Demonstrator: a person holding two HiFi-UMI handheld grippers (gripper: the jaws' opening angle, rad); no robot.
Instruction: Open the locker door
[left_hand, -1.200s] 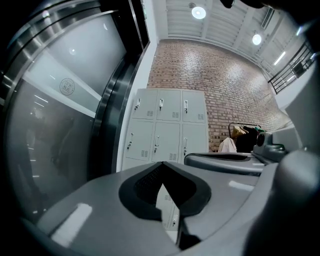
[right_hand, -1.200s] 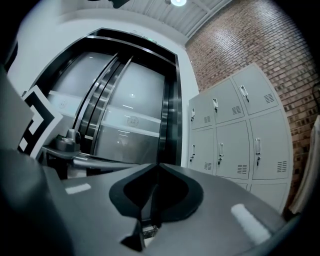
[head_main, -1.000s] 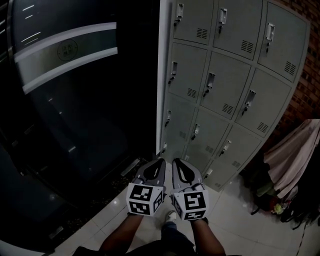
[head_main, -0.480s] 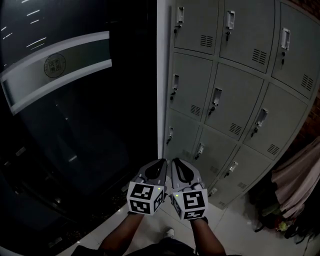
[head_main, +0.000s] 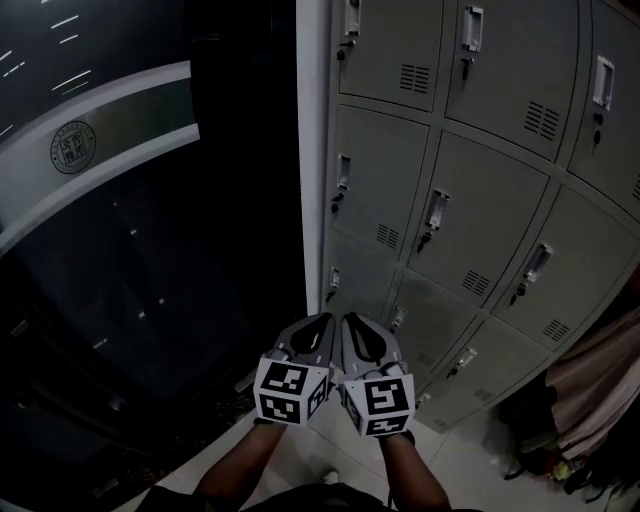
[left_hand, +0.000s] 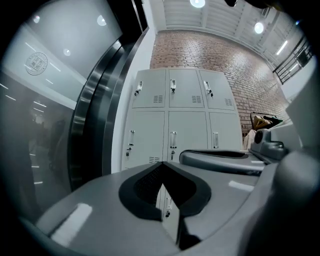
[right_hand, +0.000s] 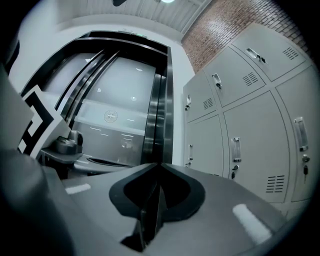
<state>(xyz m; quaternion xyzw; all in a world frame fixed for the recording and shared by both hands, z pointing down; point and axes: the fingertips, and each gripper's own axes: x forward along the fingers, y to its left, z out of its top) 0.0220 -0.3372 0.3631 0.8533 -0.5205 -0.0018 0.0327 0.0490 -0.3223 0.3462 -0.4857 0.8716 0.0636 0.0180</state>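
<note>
Though illegible, round seal (head_main: 71, 148) near lockers (head_main: 385, 180)

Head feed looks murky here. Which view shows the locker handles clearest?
Head view: dim and underexposed, lockers bowed by the lens. Left gripper view: bright, handles sharp but small, ceiling lamps flare. Right gripper view: well lit, handles largest, edges fisheye-bent.

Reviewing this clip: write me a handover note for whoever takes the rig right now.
Left tongs: shut, empty. Right tongs: shut, empty. They are held side by side, short of the lockers, touching nothing.
Grey lockers stand ahead and to the right. Every door in view is closed, and the handles are untouched.
Done: nothing yet.
Left: pick a door, open the tongs onto its handle, and pull it open.
</note>
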